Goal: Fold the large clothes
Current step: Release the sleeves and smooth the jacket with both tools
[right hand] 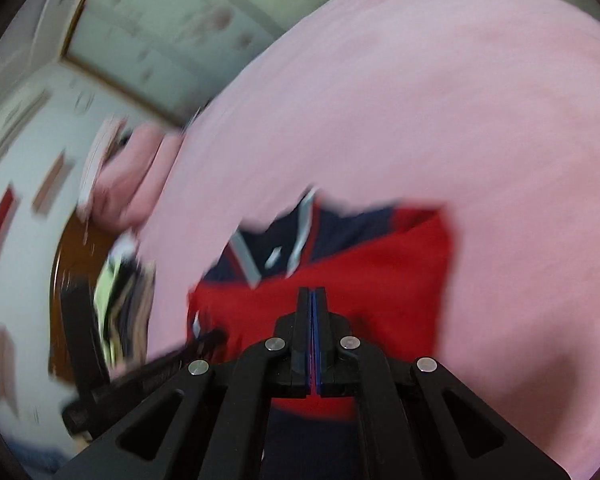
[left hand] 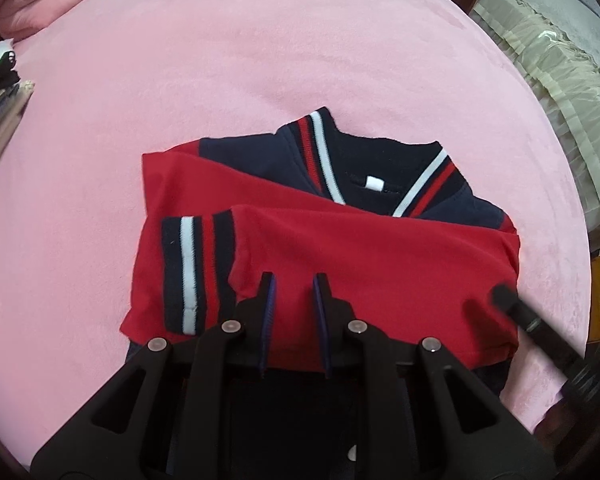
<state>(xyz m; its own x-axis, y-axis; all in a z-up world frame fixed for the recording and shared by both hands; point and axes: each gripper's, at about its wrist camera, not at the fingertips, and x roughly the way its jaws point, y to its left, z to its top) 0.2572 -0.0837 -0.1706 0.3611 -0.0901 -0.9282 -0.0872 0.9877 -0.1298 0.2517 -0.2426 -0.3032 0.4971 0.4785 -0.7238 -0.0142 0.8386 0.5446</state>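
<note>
Two black handheld grippers work over a red and navy jacket lying partly folded on a pink blanket. Seen from the left wrist camera, the left gripper hovers above the near red part of the jacket with its two fingers spread apart, holding nothing. Both red sleeves are folded across the jacket's front, and a striped cuff in navy, white and red lies to the left of the gripper. Farther off, the navy collar with white and red stripes faces up, showing a small white label. A blurred dark finger of the right gripper touches the jacket's right edge. From the right wrist camera, which is motion-blurred, the right gripper has its fingers pressed together above the red fabric; no cloth shows between them. Cream frilled bedding lies at the far right.
</note>
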